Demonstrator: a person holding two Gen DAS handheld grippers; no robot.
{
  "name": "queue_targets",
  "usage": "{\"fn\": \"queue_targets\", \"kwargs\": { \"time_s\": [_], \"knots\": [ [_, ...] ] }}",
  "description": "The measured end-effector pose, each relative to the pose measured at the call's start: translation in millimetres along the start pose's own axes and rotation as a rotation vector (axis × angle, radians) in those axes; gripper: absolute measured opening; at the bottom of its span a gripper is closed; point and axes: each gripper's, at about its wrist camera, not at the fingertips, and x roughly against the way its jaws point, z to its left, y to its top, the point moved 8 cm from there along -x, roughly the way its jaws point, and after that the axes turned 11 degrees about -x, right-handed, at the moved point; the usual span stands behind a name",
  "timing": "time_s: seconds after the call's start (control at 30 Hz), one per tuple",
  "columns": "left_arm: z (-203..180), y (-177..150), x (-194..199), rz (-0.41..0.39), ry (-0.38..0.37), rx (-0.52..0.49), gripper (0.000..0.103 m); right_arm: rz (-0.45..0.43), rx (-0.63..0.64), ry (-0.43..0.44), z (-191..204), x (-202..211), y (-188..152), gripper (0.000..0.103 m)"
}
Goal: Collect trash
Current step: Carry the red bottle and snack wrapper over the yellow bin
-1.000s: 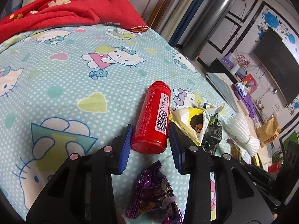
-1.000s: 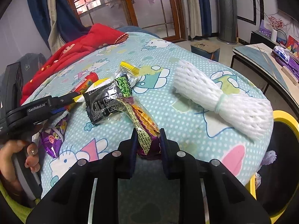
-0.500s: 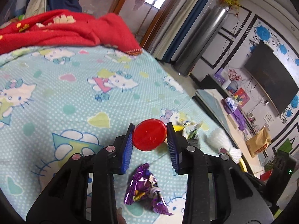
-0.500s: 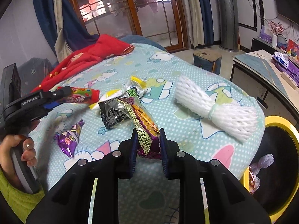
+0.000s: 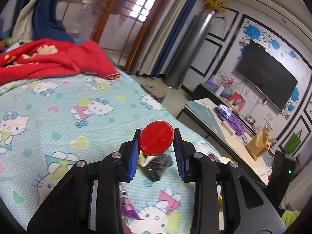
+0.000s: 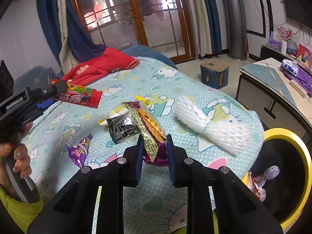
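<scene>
My left gripper [image 5: 157, 136] is shut on a red candy tube [image 5: 156, 141], seen end-on and held in the air above the bed. In the right wrist view the tube [image 6: 81, 96] sticks out level from the left gripper [image 6: 58, 87]. My right gripper [image 6: 154, 140] is shut on a purple and orange snack wrapper [image 6: 150, 124], lifted just over the sheet. A black wrapper [image 6: 121, 128], a purple candy wrapper [image 6: 79, 152], a yellow wrapper [image 6: 142, 99] and a white foam net [image 6: 206, 122] lie on the bed. The yellow-rimmed bin [image 6: 288, 136] stands at the right.
The bed has a pale blue cartoon-cat sheet [image 5: 58, 117] with a red blanket [image 5: 48, 62] at its far end. A low table [image 6: 273, 78] and a blue stool [image 6: 214, 74] stand beyond the bed. A person's hand [image 6: 19, 161] holds the left gripper's handle.
The left gripper has closed on the red tube and lifted it off the bed, tilting it end-on to its camera. The right gripper has risen a little with its wrapper.
</scene>
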Motion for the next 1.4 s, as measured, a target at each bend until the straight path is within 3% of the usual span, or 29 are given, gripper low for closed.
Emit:
{"fn": "queue_targets", "kwargs": {
  "time_s": [0.73, 1.4],
  "knots": [
    [-103, -12, -7, -0.003, -0.165, -0.151, 0.025, -0.069, -0.045, -0.064, -49, 45, 11, 0.021],
    [-186, -42, -27, 0.054, -0.287, -0.268, 0.024, -0.164, -0.152, -0.198, -138, 99, 17, 0.021]
  ]
}}
